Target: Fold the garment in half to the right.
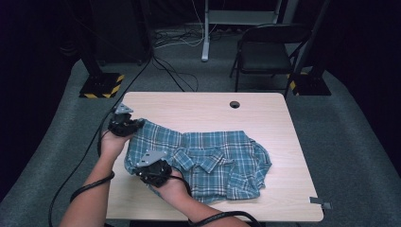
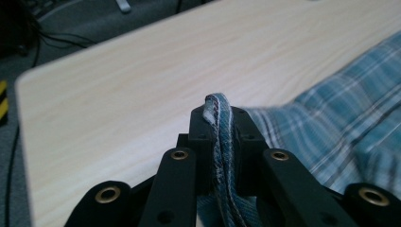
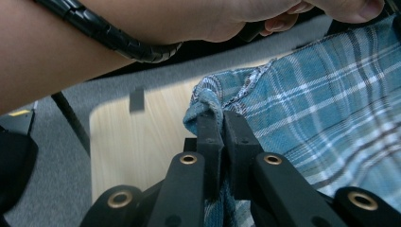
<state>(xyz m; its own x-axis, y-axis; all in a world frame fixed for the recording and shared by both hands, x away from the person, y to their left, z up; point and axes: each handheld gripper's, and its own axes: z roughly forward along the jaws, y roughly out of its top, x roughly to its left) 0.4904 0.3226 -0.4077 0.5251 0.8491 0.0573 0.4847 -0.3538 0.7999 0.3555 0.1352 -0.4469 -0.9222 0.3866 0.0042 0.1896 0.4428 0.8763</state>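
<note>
While a blue and white plaid cotton shirt (image 1: 208, 163) lies rumpled on the pale wooden table (image 1: 198, 106), both tools grip its left-hand edge. The left hand-held gripper (image 1: 134, 124) is clamped on a folded hem at the far corner — the right hand-held gripper (image 1: 147, 174) pinches cloth at the near corner. Grasping looks done; lifting, spreading or folding the shirt seems still ahead.

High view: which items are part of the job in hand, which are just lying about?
In the job:
- plaid shirt, on the table
- left gripper, shut on the shirt's edge
- right gripper, shut on the shirt's edge

Lying about:
- folding chair behind the table
- striped stand bases on the floor
- small grey bracket at the table's near right corner
</note>
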